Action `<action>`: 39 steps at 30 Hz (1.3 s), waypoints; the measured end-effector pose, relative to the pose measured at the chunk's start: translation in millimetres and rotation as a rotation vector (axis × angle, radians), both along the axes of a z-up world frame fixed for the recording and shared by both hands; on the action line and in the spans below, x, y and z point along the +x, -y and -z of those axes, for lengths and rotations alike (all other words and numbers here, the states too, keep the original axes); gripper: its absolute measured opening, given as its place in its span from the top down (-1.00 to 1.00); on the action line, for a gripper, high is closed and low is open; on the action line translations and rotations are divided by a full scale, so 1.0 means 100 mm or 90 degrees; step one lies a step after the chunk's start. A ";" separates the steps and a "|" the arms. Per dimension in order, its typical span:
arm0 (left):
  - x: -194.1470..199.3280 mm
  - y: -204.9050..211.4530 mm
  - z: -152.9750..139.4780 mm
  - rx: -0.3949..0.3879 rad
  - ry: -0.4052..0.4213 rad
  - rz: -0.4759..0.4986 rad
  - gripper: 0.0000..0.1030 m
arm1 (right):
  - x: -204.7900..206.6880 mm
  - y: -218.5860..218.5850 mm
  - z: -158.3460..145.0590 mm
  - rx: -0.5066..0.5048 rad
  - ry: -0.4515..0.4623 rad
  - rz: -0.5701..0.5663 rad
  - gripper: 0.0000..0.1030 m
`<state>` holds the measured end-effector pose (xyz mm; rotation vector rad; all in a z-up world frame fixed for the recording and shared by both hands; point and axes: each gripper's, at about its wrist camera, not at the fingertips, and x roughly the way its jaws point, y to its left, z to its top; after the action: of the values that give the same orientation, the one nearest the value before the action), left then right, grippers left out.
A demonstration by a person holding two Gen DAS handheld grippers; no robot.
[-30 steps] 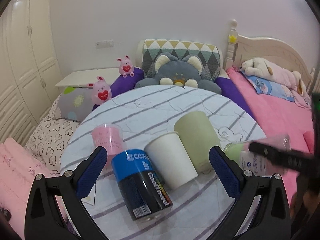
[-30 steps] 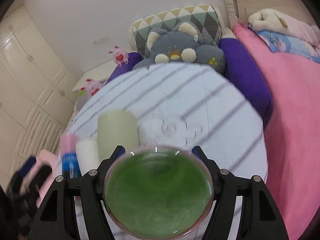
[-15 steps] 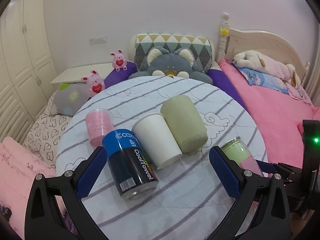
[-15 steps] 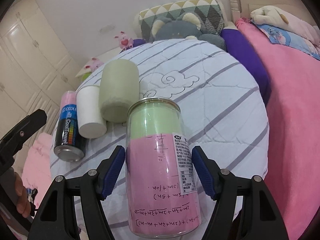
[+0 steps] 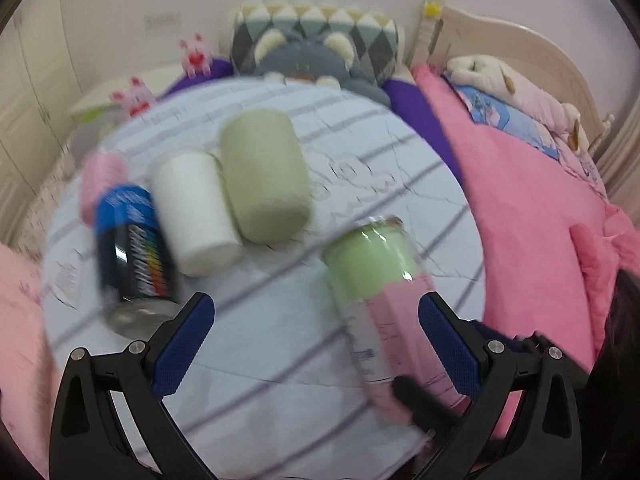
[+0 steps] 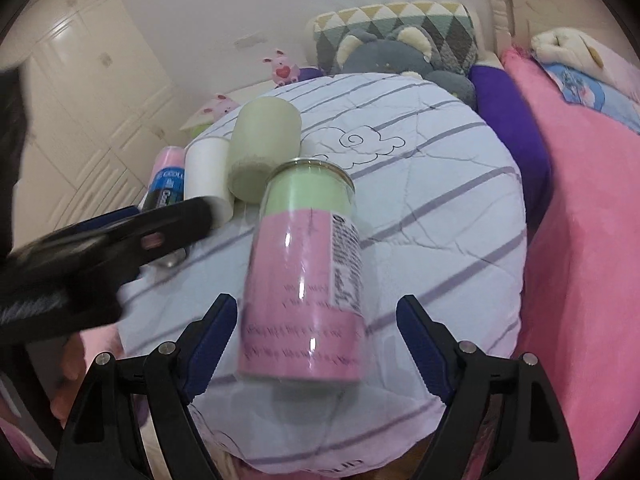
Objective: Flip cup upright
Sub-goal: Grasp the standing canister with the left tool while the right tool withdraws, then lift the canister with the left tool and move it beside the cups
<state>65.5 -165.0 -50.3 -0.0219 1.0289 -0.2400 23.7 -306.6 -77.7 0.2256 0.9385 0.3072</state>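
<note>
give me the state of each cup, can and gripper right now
clear can: standing on the table, tilted, not gripped
green cup: on its side
white cup: on its side
blue can: on its side
left gripper: open
right gripper: open

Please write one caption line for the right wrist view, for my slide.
Open right gripper around a standing clear pink-and-green cup on the striped round table.
</note>
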 end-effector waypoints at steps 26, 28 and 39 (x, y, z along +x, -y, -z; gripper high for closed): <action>0.41 0.51 0.41 -0.026 -0.131 0.006 -0.57 | 0.09 0.28 0.13 0.080 0.037 -0.095 -0.62; 0.37 0.52 0.37 -0.025 -0.113 0.011 -0.57 | 0.10 0.27 0.14 0.084 0.036 -0.100 -0.62; 0.17 0.40 0.00 -0.012 0.033 -0.006 -0.54 | 0.10 0.21 0.20 0.091 0.039 -0.102 -0.63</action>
<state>82.1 -205.1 -50.1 -0.0370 0.9746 -0.2404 34.0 -327.8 -97.8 0.2712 0.8766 0.5274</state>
